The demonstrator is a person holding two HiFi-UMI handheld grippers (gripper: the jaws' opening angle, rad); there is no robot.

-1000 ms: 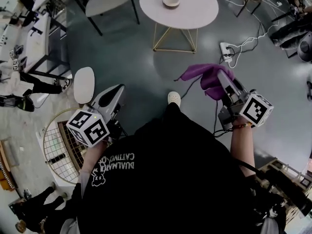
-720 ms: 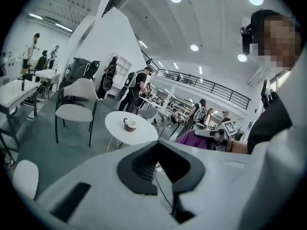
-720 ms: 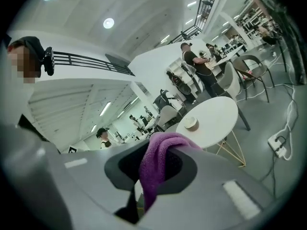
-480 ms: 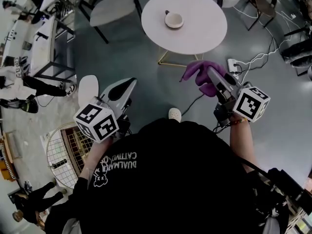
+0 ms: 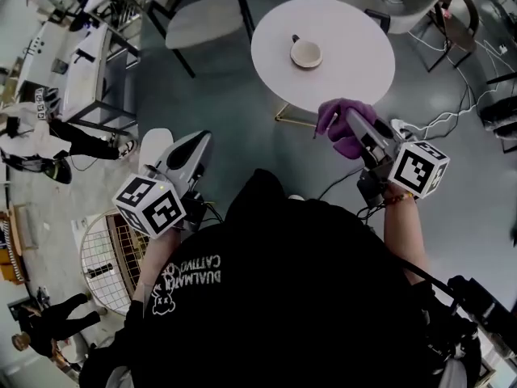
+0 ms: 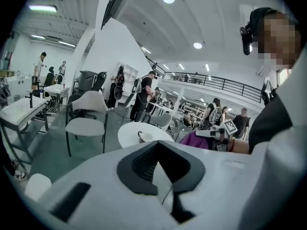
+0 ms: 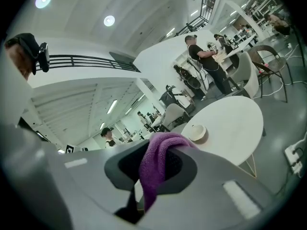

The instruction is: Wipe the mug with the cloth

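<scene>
Purple knitted cloth (image 5: 339, 128) is hanging bunched in the right gripper (image 5: 355, 124), clamped tight. The left gripper (image 5: 198, 140) is showing jaws pressed together, empty. The small cream mug (image 5: 306, 52) is sitting well inside the round white table (image 5: 355, 31) edges, its inside too small to read.

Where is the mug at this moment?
In the head view, the mug stands near the middle of the round white table at upper right, beyond the purple cloth clamped in the right gripper, untouched.

Purple cloth (image 5: 341, 121), cream mug (image 5: 306, 53), white round table (image 5: 355, 31) on gold legs (image 5: 292, 120), dark grey floor (image 5: 234, 95), black-and-white square markers on pale grey left gripper (image 5: 199, 142) and right gripper (image 5: 355, 124), black shirt (image 5: 307, 297) with white lettering.
</scene>
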